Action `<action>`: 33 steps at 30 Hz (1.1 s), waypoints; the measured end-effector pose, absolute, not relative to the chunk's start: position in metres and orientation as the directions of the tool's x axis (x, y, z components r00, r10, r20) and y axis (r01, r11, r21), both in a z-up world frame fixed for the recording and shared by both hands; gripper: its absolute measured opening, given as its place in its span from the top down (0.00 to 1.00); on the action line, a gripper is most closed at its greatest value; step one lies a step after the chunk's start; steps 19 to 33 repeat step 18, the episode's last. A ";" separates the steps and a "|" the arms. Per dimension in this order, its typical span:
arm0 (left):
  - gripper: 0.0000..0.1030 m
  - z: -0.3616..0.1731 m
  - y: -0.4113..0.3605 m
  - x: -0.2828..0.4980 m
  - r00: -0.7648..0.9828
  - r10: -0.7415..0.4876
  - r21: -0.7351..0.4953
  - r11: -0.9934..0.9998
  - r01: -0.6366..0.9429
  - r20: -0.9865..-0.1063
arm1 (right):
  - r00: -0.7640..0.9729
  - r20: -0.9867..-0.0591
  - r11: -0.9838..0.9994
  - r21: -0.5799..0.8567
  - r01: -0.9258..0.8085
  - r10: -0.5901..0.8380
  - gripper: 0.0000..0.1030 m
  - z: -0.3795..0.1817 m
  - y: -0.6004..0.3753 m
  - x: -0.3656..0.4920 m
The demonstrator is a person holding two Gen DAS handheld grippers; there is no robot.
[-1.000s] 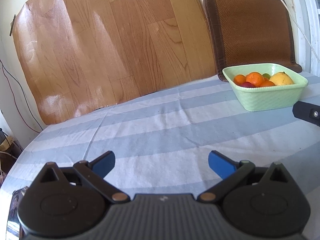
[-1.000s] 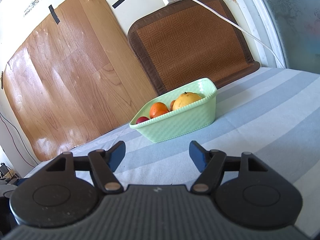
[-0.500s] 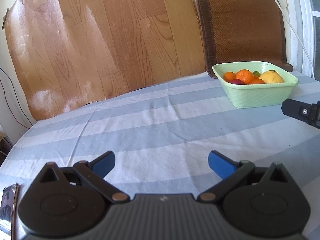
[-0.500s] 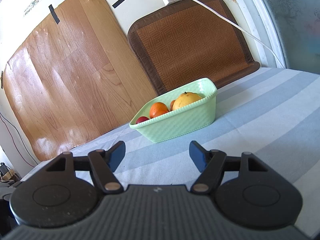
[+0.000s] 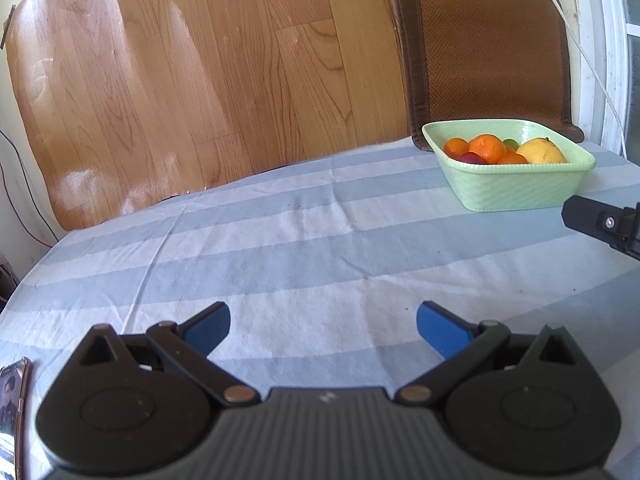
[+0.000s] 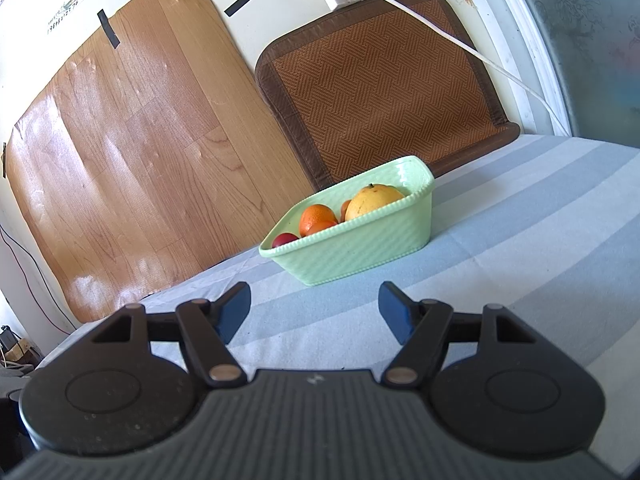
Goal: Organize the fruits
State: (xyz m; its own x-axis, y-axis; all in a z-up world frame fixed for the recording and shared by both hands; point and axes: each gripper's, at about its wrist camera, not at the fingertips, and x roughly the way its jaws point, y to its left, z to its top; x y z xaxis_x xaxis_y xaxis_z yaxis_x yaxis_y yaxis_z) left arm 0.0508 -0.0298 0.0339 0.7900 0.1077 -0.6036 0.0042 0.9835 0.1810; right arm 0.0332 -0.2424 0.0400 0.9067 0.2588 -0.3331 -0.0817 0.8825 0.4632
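A pale green basket stands on the striped tablecloth near the back wall. It holds oranges, a big yellow fruit, a small red fruit and a bit of green fruit. My left gripper hovers open over bare cloth, well short of the basket and to its left. My right gripper is open too, nothing between its fingers, with the basket just ahead. One finger of the right gripper shows at the right edge of the left wrist view.
A wood-pattern sheet and a brown woven mat lean on the wall behind the table. A white cable hangs across the mat. A phone lies at the table's near left edge. Striped cloth lies between grippers and basket.
The left wrist view has tilted and swung slightly, so the basket sits a little lower and further left in it. The right gripper's view is unchanged.
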 end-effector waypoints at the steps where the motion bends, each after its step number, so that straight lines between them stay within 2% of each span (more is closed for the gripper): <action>1: 0.00 0.034 -0.030 0.051 0.788 0.107 0.180 0.984 0.005 -0.606 | 0.907 -0.333 0.882 0.463 -0.082 0.259 0.29 0.040 -0.242 0.033; 33: 0.00 0.033 -0.034 0.050 0.782 0.074 0.167 0.985 0.039 -0.619 | 0.907 -0.333 0.882 0.464 -0.081 0.258 0.29 0.040 -0.242 0.033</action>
